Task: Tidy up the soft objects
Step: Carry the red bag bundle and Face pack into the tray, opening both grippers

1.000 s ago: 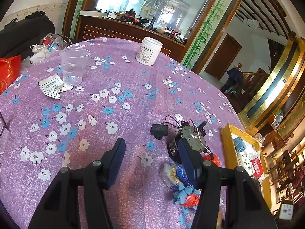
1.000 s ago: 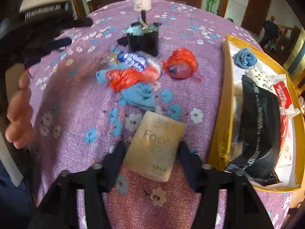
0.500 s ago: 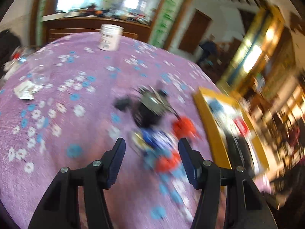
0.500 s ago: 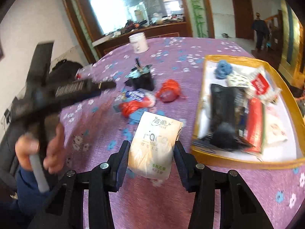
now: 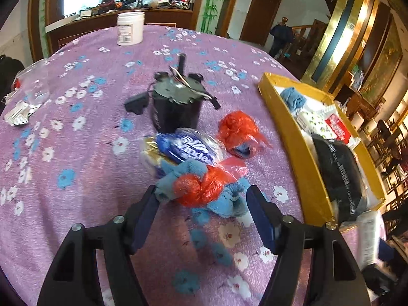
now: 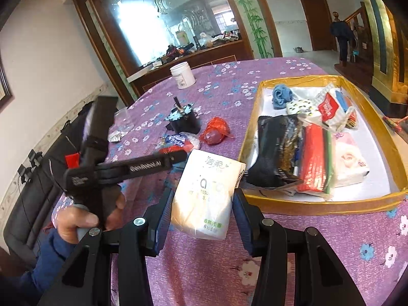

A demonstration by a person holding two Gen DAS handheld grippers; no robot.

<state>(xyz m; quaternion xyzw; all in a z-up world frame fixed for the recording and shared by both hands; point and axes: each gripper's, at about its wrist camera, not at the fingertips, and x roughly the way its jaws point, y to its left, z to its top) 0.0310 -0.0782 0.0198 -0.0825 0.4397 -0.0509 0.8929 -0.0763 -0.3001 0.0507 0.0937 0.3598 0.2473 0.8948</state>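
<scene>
Purple cloth, right tongs [image 6: 201, 211] pinching one tissue pack [image 6: 207, 193], left tongs [image 5: 201, 209] spread, opening, two red bags [image 5: 237, 130]

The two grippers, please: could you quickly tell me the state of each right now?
Left gripper: open, just widened, straddling the blue cloth, not gripping.
Right gripper: shut on the tissue pack.

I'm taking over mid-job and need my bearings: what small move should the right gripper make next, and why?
Probably carry the white plastic-wrapped tissue pack sideways over the gold-rimmed tray and release. The right gripper holds the pack clamped between its pads, lifted just short of the tray's near rim, and the tray already holds other soft packs.
</scene>
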